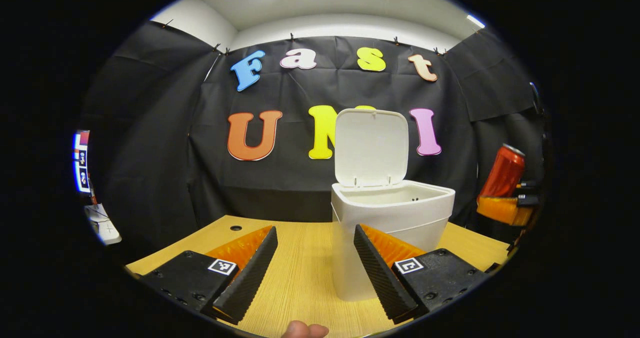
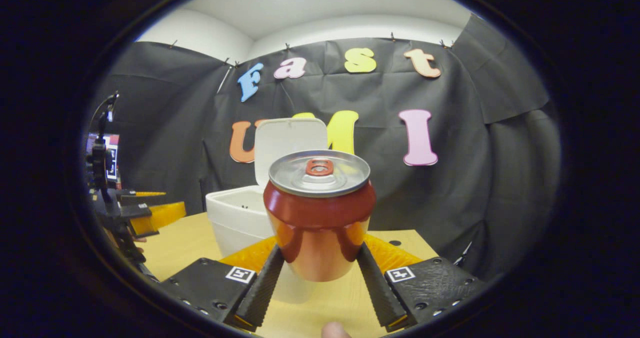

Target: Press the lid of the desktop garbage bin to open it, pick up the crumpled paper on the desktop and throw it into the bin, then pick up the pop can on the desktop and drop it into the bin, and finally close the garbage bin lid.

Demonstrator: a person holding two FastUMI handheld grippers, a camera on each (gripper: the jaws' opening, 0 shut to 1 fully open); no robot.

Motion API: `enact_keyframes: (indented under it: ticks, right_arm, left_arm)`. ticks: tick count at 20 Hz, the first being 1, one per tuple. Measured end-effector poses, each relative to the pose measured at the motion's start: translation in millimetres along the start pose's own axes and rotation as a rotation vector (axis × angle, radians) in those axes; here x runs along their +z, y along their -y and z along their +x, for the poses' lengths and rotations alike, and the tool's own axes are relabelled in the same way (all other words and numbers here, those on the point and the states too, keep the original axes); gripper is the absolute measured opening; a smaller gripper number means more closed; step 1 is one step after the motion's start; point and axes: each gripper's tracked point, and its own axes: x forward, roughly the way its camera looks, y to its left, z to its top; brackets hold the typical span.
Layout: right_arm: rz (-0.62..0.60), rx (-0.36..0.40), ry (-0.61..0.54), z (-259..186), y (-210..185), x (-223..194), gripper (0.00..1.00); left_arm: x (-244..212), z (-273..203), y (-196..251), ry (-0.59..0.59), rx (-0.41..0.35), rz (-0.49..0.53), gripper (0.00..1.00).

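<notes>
Right claw [image 2: 320, 273] clamped on upright can [image 2: 320, 218], bin [image 2: 235, 218] behind it, lid [image 2: 287, 143] up. Left claw [image 1: 315, 263] apart, empty, facing bin.

red pop can [image 2: 320, 218] with silver top; white bin [image 1: 395, 213]; light wood-grain desktop [image 1: 300, 278].

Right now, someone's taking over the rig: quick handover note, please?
Right gripper: shut on the pop can, held upright above the desk, to the right of the bin.
Left gripper: open, empty, low over the desk facing the bin.
Garbage bin: on the desk, lid standing open.
Done: lid opened, can picked up. No crumpled paper seen on the desk; the bin's inside is hidden, so I cannot confirm it.
Left: drop the can in, close the lid.
</notes>
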Motion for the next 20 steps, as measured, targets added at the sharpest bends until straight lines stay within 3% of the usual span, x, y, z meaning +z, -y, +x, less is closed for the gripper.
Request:
enact_keyframes:
  ticks: [5, 13, 20]
  right_arm:
    - [-0.025, 0.045, 0.048, 25.6, -24.9, 39.5, 0.80]
    - [-0.092, 0.090, 0.055, 72.1, -66.3, 61.8, 0.80]
    - [-0.065, 0.078, -0.064, 119.4, -68.7, 50.9, 0.80]
  left_arm:
    - [-21.7, -7.7, -8.7, -0.031, 0.013, 0.007, 0.99]
    - [-40.1, -23.3, -19.2, -0.063, 0.021, -0.009, 0.99]
    - [-45.8, -26.7, -19.0, -0.068, 0.016, -0.015, 0.99]
